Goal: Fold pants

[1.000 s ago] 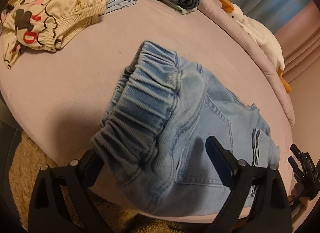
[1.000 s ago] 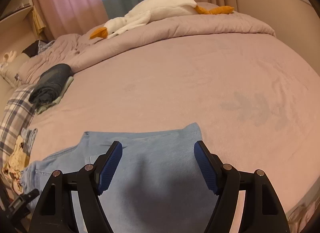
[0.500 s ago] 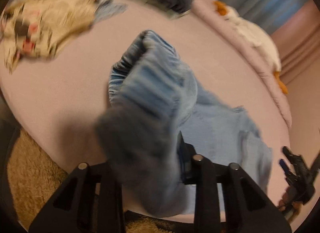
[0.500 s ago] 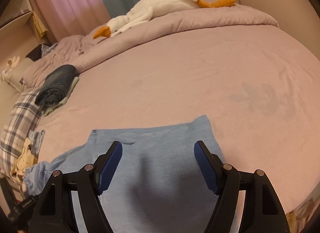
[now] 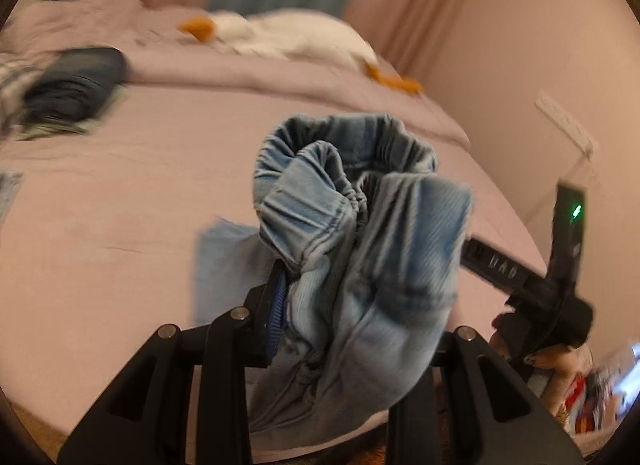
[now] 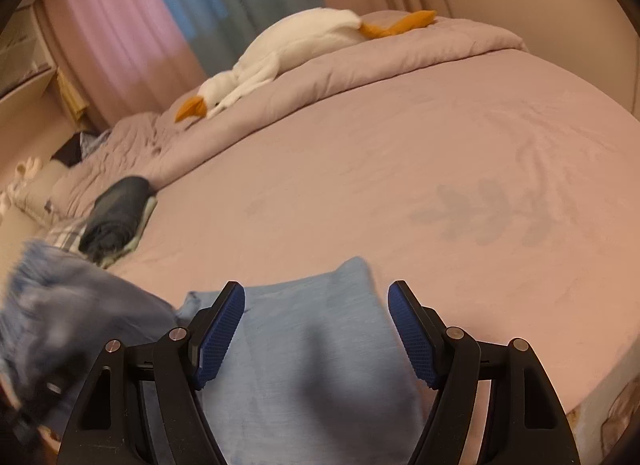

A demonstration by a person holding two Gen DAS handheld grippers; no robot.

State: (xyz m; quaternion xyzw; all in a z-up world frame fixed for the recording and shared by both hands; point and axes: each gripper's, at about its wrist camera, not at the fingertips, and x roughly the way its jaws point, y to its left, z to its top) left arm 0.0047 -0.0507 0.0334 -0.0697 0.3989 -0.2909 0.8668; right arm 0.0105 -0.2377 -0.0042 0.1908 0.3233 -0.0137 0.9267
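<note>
Left wrist view. Left tool [image 5: 356,305]: jaws drawn narrow and clamped on the light blue denim pants [image 5: 360,249]. They closed within the past second, and the cloth is between them. One blue ribbed pad [image 5: 277,305] shows on the tool's left side; the other is hidden under the fabric. The gathered elastic waistband [image 5: 320,185] is bunched and raised just ahead of the tool, clear of the bed [image 5: 120,205]. A flat part of the pants lies on the pink sheet below and to the tool's left. Right tool [image 5: 532,277]: seen here to the right of the left tool as a black body with a green light, held by a hand [image 5: 548,357] of which only fingertips show. Farther ahead: a white plush goose [image 5: 304,33] on the rolled duvet; ahead to the left, a dark folded garment [image 5: 72,85], blurred.

Right wrist view. Right tool [image 6: 316,325]: jaws standing wide, both blue pads bare, gripping nothing. A flat light blue panel of the pants [image 6: 312,345] lies on the bed [image 6: 440,185] directly under and between the jaws; whether the pads touch it cannot be told. To the tool's left, a lifted, blurred bundle of the same denim. Ahead to the left, the dark folded garment [image 6: 116,217]; far ahead, the plush goose [image 6: 288,49] on the duvet, curtains [image 6: 160,17] behind it.
</note>
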